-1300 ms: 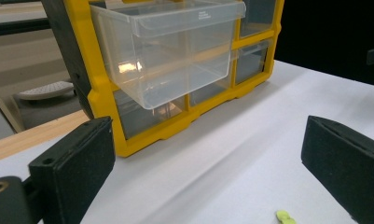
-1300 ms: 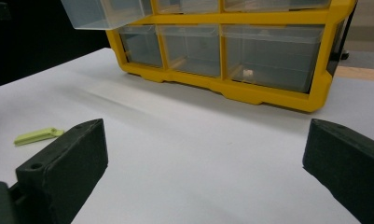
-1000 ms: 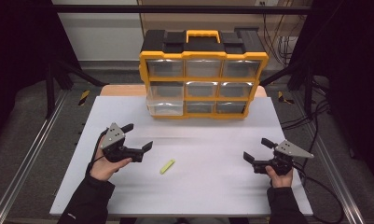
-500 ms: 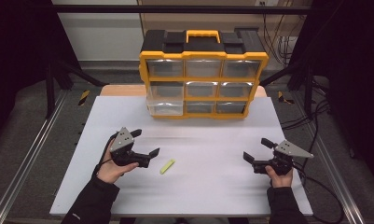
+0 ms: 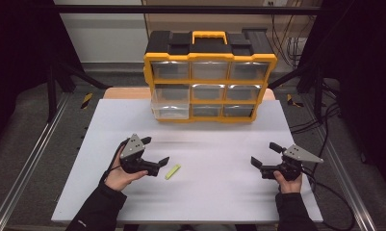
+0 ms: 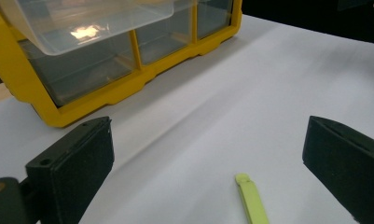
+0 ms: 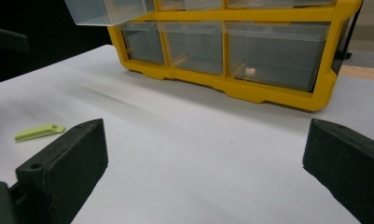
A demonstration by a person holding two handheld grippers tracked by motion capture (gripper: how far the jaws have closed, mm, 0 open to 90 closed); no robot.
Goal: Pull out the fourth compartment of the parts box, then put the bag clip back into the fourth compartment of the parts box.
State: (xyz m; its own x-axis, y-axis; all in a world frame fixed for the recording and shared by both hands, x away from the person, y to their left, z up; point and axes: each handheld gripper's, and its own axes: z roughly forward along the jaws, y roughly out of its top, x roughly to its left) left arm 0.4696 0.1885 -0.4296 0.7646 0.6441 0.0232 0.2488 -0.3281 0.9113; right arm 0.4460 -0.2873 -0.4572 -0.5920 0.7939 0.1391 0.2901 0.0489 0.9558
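A small, flat, yellow-green plastic strip (image 5: 172, 172) lies on the white surface (image 5: 210, 192), in front of a yellow-framed plastic organiser with clear drawers and a black top (image 5: 210, 77) that stands at the far edge. The left claw (image 5: 155, 155), held in the person's left hand (image 5: 119, 174), sits low over the surface just left of the strip, its jaws spread wide apart and holding nothing. In the left gripper view the strip (image 6: 251, 198) lies between the two black jaws, nearer the right-hand one, touching neither.

The organiser's middle-left clear drawer (image 5: 170, 102) is pulled partly out; in the left gripper view it (image 6: 91, 21) overhangs the lower row.

The right claw (image 5: 263, 156), held in the person's right hand (image 5: 288, 181), rests near the right side of the surface, well apart from the strip, with its jaws also wide apart and empty. In the right gripper view the strip (image 7: 39, 132) lies off to the left, beyond the left-hand jaw.
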